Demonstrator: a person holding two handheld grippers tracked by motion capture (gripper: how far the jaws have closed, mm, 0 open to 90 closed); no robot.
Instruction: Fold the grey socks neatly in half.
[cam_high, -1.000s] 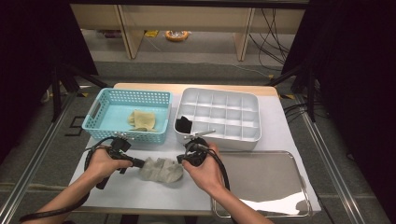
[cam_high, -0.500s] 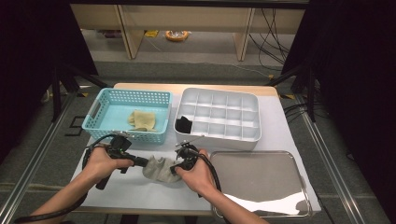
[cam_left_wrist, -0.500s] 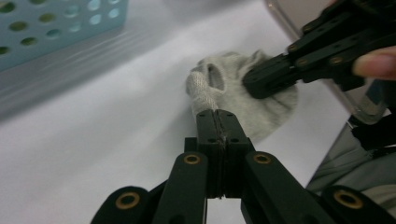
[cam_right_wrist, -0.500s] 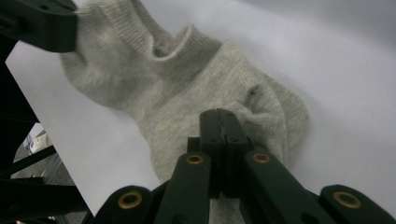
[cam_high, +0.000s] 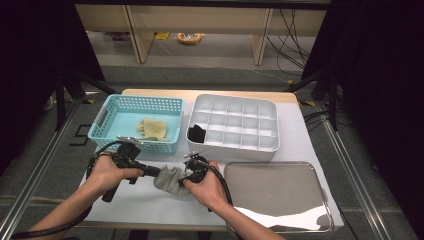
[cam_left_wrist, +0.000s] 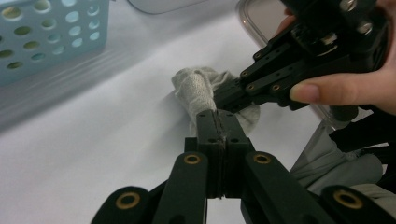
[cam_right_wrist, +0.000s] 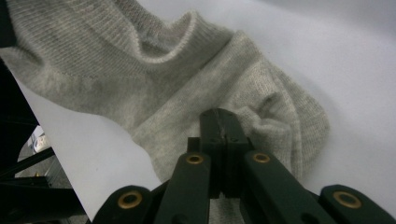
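Both my pairs of jaws are clamped on one grey sock (cam_high: 170, 178) on the white counter (cam_high: 300, 145): my left gripper (cam_left_wrist: 218, 122) pinches a bunched fold at its tips, and my right gripper (cam_right_wrist: 219, 122) bites the knit from the opposite end, so the sock sits between the two. Beyond my left jaws stands a light-blue basket (cam_high: 102, 122) holding a yellowish cloth (cam_high: 151, 128), beyond my right jaws a white divided tray (cam_high: 270, 145), and beside them a steel tray (cam_high: 280, 170).

No lettering, label, brand or number can be read on anything pictured; any small print on the far shelves is perhaps lost to blur.
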